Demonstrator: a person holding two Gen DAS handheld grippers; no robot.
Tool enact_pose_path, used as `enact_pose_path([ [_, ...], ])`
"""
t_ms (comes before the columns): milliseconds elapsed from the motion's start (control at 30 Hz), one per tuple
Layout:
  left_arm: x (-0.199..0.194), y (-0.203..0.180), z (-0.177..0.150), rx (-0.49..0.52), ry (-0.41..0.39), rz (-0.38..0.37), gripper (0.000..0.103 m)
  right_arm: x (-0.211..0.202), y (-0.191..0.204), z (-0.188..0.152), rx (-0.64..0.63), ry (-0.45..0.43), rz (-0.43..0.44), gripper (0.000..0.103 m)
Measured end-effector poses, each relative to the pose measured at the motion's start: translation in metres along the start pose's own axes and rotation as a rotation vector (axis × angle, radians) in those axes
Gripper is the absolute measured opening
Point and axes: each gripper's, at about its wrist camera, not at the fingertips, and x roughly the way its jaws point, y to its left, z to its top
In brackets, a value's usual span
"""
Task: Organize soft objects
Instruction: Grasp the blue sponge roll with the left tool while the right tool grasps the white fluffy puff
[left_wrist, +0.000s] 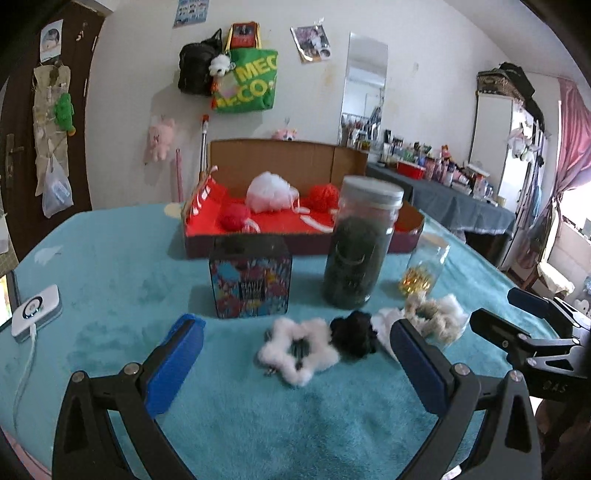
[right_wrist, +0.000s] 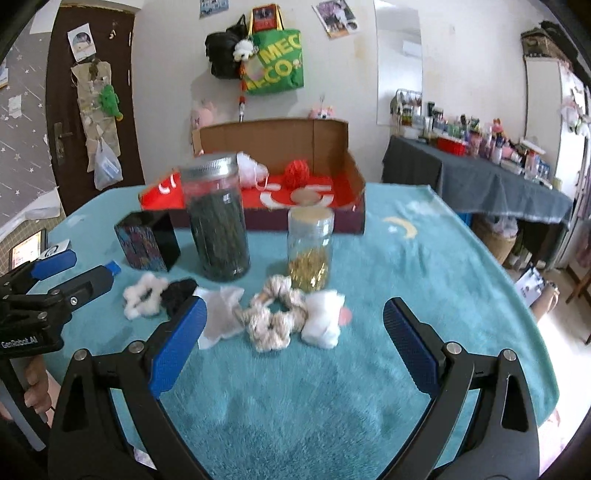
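**Both grippers hovering open over a row of soft things**

The left gripper (left_wrist: 295, 363) is sitting at the bottom of its own view with its jaws standing wide and holding nothing. Between its blue pads, at lower centre, a white fluffy scrunchie (left_wrist: 297, 349) is lying on the teal blanket (left_wrist: 110, 288), touching a black scrunchie (left_wrist: 354, 332) just to its right. Further right a beige scrunchie (left_wrist: 430, 314) is lying partly behind the right pad.

The right gripper (right_wrist: 295, 345) is filling the bottom of its view, jaws also spread wide and empty. The beige scrunchie (right_wrist: 275, 315) is lying in the middle of the frame, with a flat white star-shaped piece (right_wrist: 221, 314) touching it on the left and a white plush lump (right_wrist: 323, 319) on the right.

Behind the row, a tall jar (right_wrist: 218, 218) of dark contents and a small jar (right_wrist: 310, 251) with gold bits are standing upright. At upper centre an open cardboard box (left_wrist: 266, 155) with a red lining is holding a white pouf (left_wrist: 269, 192) and red yarn balls (left_wrist: 323, 197). A patterned tin (left_wrist: 251, 282) is standing left of the tall jar
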Motion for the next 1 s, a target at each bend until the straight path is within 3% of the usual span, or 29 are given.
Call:
enact_pose_path([
  [400, 0.017, 0.011, -0.011, -0.004, 0.063, 0.024, 0.103, 0.021, -0.008, -0.011, 0.027, 0.058, -0.014, 0.098],
  [800, 0.024, 0.059, -0.001, -0.019, 0.111, 0.148, 0.102, 0.04, -0.05, -0.006, 0.116, 0.117, -0.087, 0.098],
  [867, 0.027, 0.065, -0.002, -0.015, 0.129, 0.163, 0.095, 0.045, -0.056, -0.007, 0.126, 0.135, -0.085, 0.096],
  [1000, 0.037, 0.073, -0.006, 0.012, 0.186, 0.177, 0.077, 0.053, -0.059, -0.009, 0.132, 0.166, -0.043, 0.072],
])
